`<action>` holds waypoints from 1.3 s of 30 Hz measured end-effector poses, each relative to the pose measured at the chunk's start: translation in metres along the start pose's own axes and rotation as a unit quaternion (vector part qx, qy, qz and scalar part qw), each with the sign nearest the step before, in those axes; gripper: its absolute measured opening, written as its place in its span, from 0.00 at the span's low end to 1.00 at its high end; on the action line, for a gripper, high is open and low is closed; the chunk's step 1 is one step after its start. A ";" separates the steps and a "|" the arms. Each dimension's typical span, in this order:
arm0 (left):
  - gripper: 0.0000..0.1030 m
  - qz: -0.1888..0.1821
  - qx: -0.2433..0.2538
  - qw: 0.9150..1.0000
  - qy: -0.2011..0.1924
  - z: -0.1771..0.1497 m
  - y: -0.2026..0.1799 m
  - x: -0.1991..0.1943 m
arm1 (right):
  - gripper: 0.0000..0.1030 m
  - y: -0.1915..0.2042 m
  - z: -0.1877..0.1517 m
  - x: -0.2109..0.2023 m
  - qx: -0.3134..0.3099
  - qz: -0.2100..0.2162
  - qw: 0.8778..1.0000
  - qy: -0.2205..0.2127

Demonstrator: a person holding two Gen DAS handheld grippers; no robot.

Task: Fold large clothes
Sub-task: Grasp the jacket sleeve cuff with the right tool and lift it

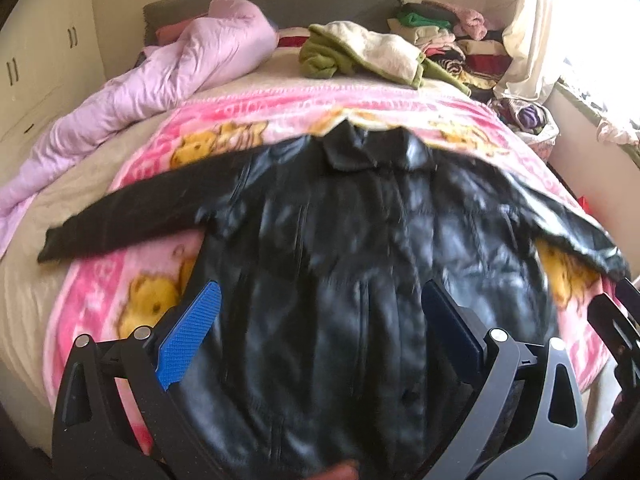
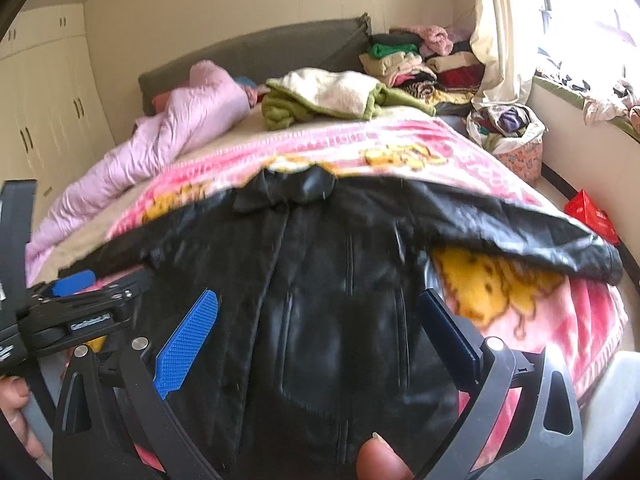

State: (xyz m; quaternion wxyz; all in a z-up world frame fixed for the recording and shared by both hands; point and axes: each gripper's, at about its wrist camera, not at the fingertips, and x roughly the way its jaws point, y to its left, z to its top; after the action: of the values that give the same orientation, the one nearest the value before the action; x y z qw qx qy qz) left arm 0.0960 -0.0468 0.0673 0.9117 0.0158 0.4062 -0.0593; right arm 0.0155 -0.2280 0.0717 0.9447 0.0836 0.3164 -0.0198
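Observation:
A black leather jacket (image 1: pixel 340 240) lies front up on a pink cartoon blanket (image 1: pixel 248 120), collar away from me, both sleeves spread out sideways. My left gripper (image 1: pixel 320 292) hovers open above the jacket's lower front, its blue fingers (image 1: pixel 188 336) wide apart with nothing between them. In the right wrist view the same jacket (image 2: pixel 320 280) fills the middle, its right sleeve (image 2: pixel 520 228) reaching toward the bed's edge. My right gripper (image 2: pixel 320 304) is also open over the lower right front. The left gripper (image 2: pixel 72 292) shows at that view's left edge. A fingertip (image 2: pixel 380 460) is at the bottom.
A crumpled lilac quilt (image 1: pixel 160 76) lies along the bed's left side. A green and cream garment (image 1: pixel 368 52) sits near the headboard, with stacks of folded clothes (image 1: pixel 448 36) at the back right. A basket of clothes (image 2: pixel 516 136) and a red box (image 2: pixel 592 216) stand right of the bed.

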 end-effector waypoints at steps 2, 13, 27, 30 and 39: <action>0.91 -0.014 0.006 1.000 -0.009 0.018 -0.006 0.003 | 0.96 -0.005 0.014 0.001 0.008 -0.003 1.000 -0.012; 0.91 -0.009 0.037 0.999 -0.015 0.097 -0.035 0.047 | 0.96 -0.066 0.074 0.024 0.086 -0.024 0.996 -0.031; 0.91 -0.042 -0.007 0.999 -0.007 0.121 -0.050 0.121 | 0.96 -0.153 0.108 0.075 0.158 -0.088 0.983 -0.031; 0.91 -0.062 -0.010 0.998 -0.020 0.113 -0.053 0.131 | 0.96 -0.181 0.094 0.085 0.188 -0.109 0.976 -0.020; 0.91 -0.052 0.038 0.997 0.034 0.089 -0.081 0.174 | 0.96 -0.281 0.036 0.096 0.316 -0.242 0.917 0.003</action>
State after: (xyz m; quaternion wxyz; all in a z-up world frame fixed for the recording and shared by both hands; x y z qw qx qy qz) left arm 0.2676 -0.1504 -0.0010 0.8919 0.0314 0.4344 -0.1214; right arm 0.0883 -0.5097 0.0009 0.8343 0.2992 0.3075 -0.3462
